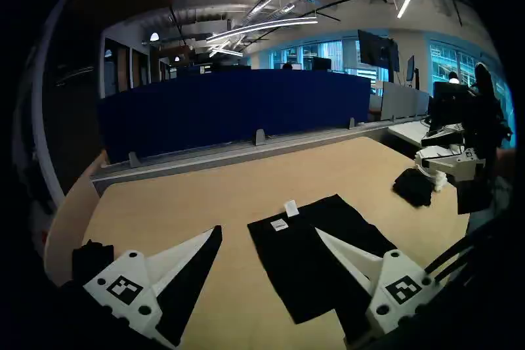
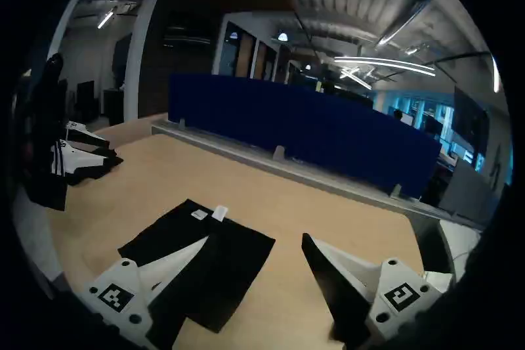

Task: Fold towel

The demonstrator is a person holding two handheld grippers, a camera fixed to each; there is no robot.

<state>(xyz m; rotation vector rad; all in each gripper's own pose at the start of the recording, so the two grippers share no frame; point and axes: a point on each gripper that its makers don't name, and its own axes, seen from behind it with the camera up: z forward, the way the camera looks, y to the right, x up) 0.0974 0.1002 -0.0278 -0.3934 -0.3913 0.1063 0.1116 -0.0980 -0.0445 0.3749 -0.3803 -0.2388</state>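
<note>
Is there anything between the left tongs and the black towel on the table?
Nothing visible. The left tongs hang open over the towel, which lies flat on the wooden table; no object sits between them.

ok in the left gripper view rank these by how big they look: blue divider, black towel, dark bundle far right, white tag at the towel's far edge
1. blue divider, largest even though farthest back
2. black towel, nearest the camera
3. dark bundle
4. white tag, clearly smallest
</note>
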